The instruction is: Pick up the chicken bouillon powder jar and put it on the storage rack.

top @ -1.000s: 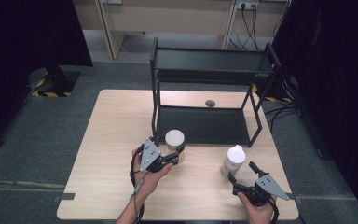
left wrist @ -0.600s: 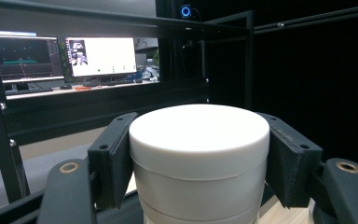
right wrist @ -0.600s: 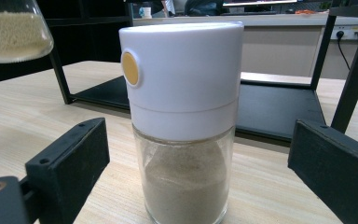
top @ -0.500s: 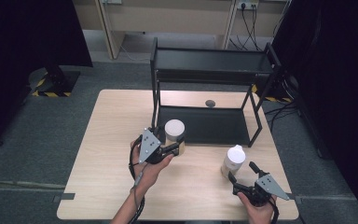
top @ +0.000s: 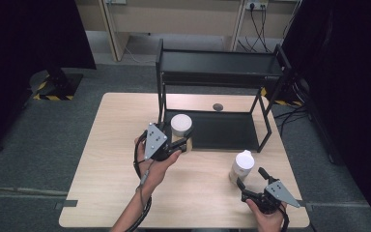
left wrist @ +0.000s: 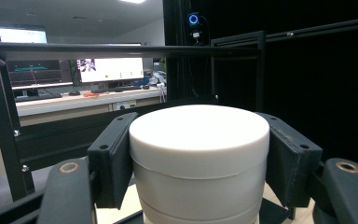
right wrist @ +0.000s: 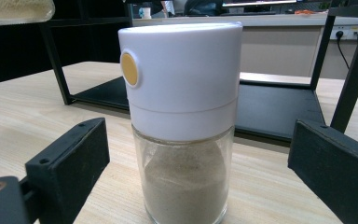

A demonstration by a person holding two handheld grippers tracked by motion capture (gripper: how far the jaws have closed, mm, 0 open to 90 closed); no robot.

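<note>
My left gripper [top: 182,140] is shut on a white-lidded jar [top: 182,126], which it holds above the table in front of the black two-tier rack [top: 222,67]. In the left gripper view the jar's lid [left wrist: 199,135] sits squeezed between both black pads [left wrist: 112,161]. A second jar [top: 241,166], glass with a white cap and beige powder inside, stands on the table at the right. My right gripper [top: 252,180] is open just before it. In the right gripper view this jar [right wrist: 182,121] stands upright between the two spread jaws, touching neither.
The rack's lower tray [top: 232,131] lies on the wooden table [top: 111,159], and its upper shelf hangs above it. A small dark round thing [top: 217,107] lies on the table behind the tray. Grey floor surrounds the table.
My left gripper has lifted the white-lidded jar off the table and carried it slightly toward the rack. The right gripper and its jar have stayed put.
</note>
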